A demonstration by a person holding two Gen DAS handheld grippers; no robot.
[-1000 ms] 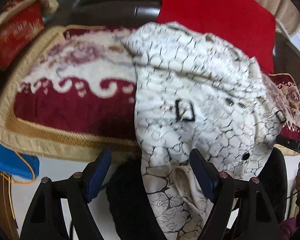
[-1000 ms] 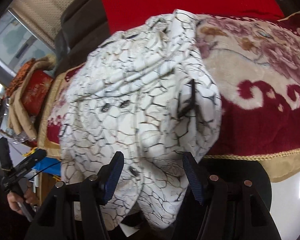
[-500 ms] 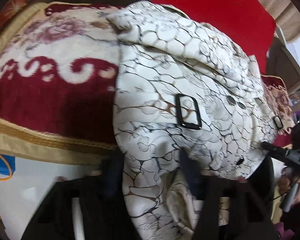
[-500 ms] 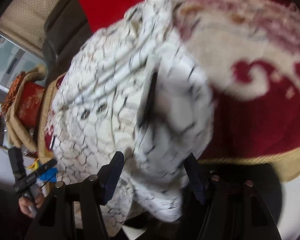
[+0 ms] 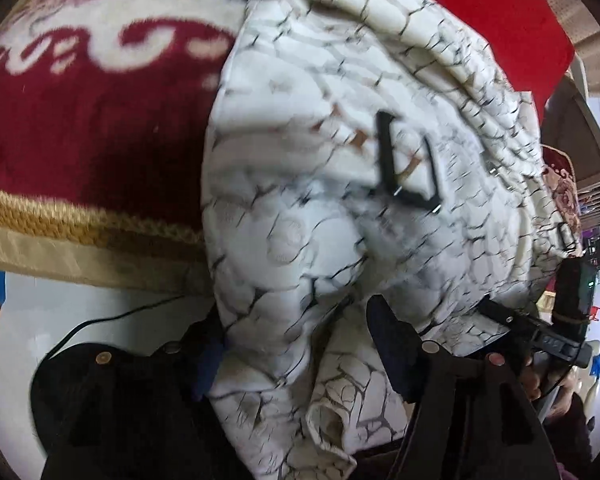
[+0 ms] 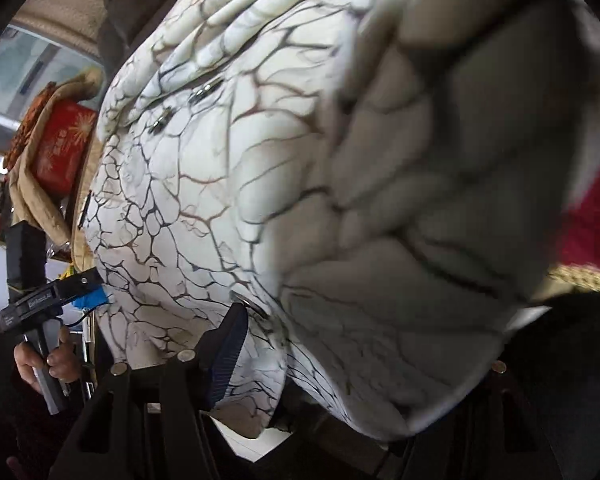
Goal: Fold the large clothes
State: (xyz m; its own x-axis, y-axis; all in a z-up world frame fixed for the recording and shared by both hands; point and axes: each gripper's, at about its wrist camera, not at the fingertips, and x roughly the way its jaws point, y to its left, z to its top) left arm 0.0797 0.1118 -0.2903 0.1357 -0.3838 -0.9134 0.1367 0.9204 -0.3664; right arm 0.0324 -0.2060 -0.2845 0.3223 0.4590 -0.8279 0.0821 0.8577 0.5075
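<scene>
Left wrist view, L to R: a maroon-and-cream floral blanket [image 5: 100,120] w/ gold trim covered the sofa seat. A cream jacket [image 5: 319,208] w/ a dark crackle print lay bunched on it, hem spilling over the seat's front edge; a black buckle [image 5: 409,172] sat mid-garment and a red cloth [image 5: 479,12] lay behind. The left hand-held gripper [image 5: 296,356] was pushed in at the hanging hem, jaws spread wide w/ fabric between them, nothing pinched yet.

Right wrist view, L to R: the person's left hand [image 6: 48,364] held its tool handle low, beside the jacket. A red box [image 6: 62,148] sat far back. Snap buttons ran across the jacket front. The right hand-held gripper [image 6: 351,364] had only its left finger [image 6: 224,356] visible, touching the cloth; a blurred fold covered the other side, so can't tell how far open it was.

Step, as judged: getting a grip on the hem, one tool per side. Next likely needs both to close on the edge, then lift and carry it up over the body w/o dragging the jacket off the seat.
</scene>
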